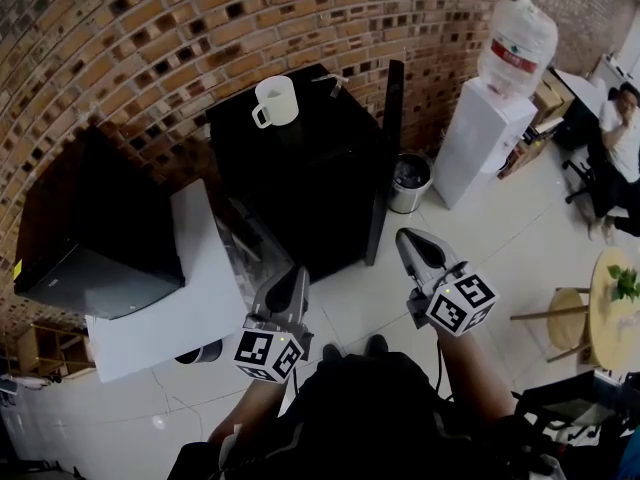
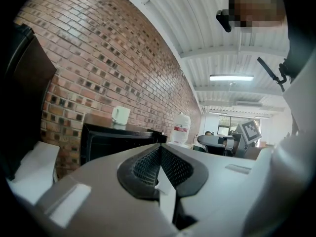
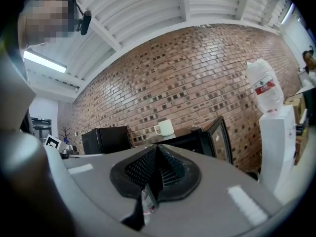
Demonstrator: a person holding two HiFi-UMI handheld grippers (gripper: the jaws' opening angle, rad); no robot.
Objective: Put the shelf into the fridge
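Head view with both gripper views. Writing: the only label is a red band on the clear inverted water bottle [image 1: 517, 43] atop the tall white dispenser [image 1: 480, 138]; its print is too small to read. Each gripper carries a cube of black-and-white square markers, one on the left [image 1: 268, 353] and one on the right [image 1: 462, 303], with patterns but no letters. Counts: one low black fridge [image 1: 300, 168] against the red brick wall, its black door [image 1: 385, 158] swung open; one white ceramic mug [image 1: 275, 101] on the fridge top; one small round metal bin [image 1: 408, 181] between fridge door and dispenser; one black box-shaped appliance [image 1: 95, 228] on one white table [image 1: 190, 298] left of the fridge; one round wooden table [image 1: 612, 308] and one seated person [image 1: 620, 138] at the right. Shelf: a pale, see-through flat panel [image 1: 245, 238], apparently the shelf, lies low between the white table and the fridge front, just beyond the left tool; its outline is indistinct. Tools: the grey left gripper [image 1: 297, 271] has its jaws pressed together with nothing between the ribbed black pads [image 2: 148, 164]; the grey right gripper [image 1: 405, 236] is likewise closed and empty, and both point level toward the fridge without touching it.
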